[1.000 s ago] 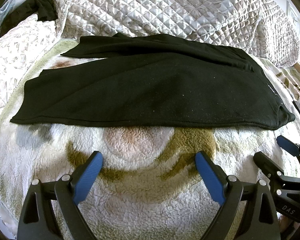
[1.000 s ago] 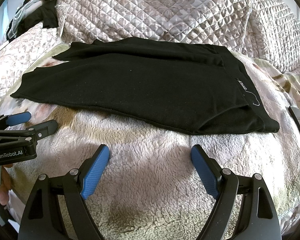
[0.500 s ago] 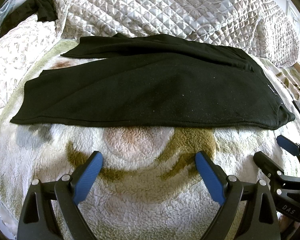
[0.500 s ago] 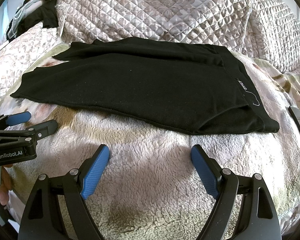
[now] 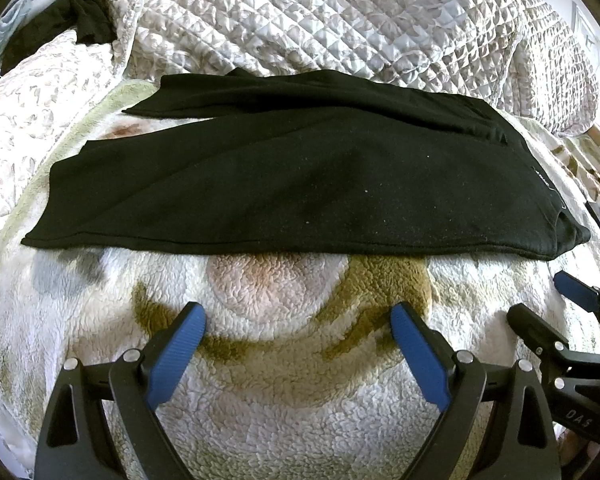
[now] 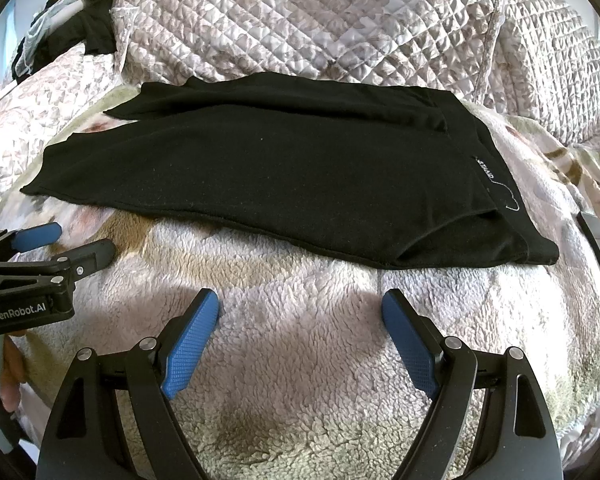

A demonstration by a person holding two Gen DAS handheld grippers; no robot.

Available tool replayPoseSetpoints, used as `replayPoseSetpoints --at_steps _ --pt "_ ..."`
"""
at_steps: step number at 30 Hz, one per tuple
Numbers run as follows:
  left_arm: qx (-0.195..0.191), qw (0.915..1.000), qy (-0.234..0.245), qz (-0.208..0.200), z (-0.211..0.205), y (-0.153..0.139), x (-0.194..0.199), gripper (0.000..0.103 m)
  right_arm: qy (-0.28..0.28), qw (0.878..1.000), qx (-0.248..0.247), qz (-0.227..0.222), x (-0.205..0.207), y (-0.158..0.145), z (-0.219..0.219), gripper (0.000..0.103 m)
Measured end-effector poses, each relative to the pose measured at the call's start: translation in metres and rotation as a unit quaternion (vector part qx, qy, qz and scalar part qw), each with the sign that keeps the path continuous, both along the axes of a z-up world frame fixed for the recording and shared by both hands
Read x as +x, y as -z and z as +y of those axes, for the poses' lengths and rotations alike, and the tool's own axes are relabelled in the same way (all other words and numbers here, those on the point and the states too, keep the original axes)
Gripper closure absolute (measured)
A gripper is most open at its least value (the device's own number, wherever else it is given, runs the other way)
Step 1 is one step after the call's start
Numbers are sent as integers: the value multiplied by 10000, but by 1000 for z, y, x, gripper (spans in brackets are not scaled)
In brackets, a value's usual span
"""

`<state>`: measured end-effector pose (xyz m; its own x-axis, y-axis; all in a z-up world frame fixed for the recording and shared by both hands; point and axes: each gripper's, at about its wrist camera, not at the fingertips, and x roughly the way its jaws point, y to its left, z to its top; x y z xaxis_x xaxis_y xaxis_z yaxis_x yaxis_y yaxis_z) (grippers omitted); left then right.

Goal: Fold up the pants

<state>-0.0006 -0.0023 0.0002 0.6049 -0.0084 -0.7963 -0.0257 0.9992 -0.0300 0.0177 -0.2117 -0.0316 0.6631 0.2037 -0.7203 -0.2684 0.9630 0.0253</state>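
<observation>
Black pants (image 5: 300,188) lie flat across the fleece blanket (image 5: 284,392) on the bed, at twelve o'clock from both tongs. The left tongs (image 5: 298,330) and right tongs (image 6: 300,312) hang spread wide, gripping nothing. "GenRobot.AI" reads on the left tool's side; white waistband lettering (image 6: 485,169) stays illegible.

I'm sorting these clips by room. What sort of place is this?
Probably a bedroom: black pants lie on a fleecy blanket, with a quilted bedspread heaped behind.
</observation>
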Motion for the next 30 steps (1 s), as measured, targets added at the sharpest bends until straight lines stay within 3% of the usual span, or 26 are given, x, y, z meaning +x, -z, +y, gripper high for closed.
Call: replayPoseSetpoints --at_steps 30 --pt "-7 10000 48 -74 2 -6 2 8 -81 9998 155 104 1 -7 -4 20"
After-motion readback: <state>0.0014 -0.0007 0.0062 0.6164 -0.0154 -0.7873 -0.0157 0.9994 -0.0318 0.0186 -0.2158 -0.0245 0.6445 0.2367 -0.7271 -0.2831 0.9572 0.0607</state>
